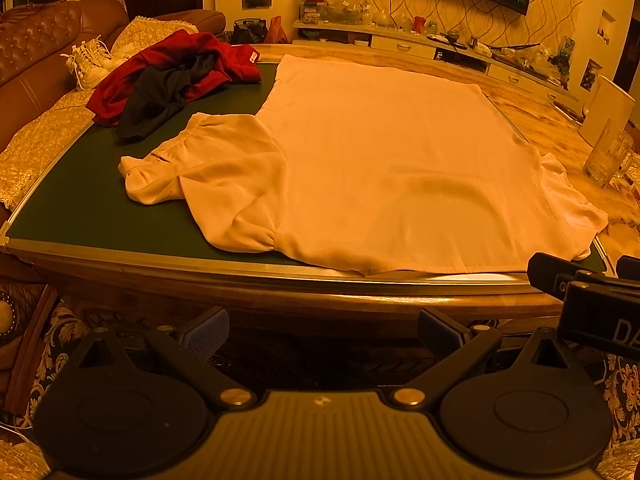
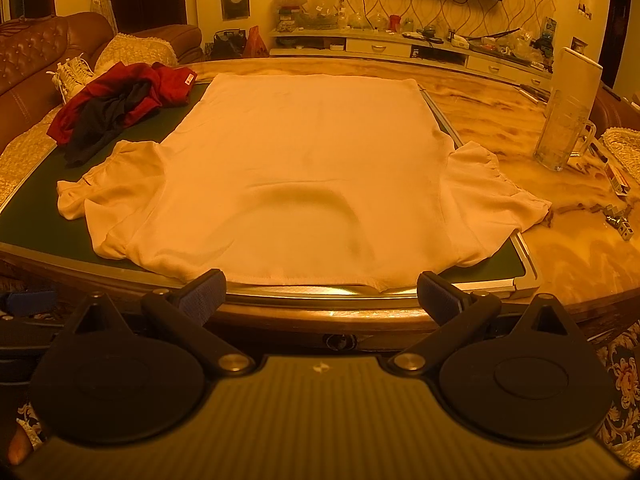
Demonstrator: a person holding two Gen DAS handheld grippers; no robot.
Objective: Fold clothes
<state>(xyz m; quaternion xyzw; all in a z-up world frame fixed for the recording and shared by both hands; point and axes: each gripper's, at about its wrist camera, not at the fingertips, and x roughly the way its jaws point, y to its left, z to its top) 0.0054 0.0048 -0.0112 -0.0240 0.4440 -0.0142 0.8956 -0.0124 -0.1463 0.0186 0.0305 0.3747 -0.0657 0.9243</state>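
A pale short-sleeved blouse point(image 1: 380, 168) lies spread flat on a dark green mat point(image 1: 80, 200), collar end toward me; it also shows in the right wrist view point(image 2: 304, 176). Its left sleeve point(image 1: 200, 164) is rumpled on the mat; its right sleeve point(image 2: 492, 188) hangs over the mat's edge onto the table. My left gripper point(image 1: 324, 330) is open and empty, held low in front of the table's near edge. My right gripper point(image 2: 320, 294) is open and empty just before the blouse's near hem. The right gripper's body also shows in the left wrist view point(image 1: 592, 300).
A heap of red and black clothes point(image 1: 168, 80) lies at the mat's far left corner. A glass mug point(image 2: 564, 136) and a white box point(image 2: 576, 76) stand on the marble table point(image 2: 580, 264) at the right, with small items point(image 2: 618, 220) near them. A leather sofa point(image 1: 36, 60) holds white shoes point(image 1: 90, 62).
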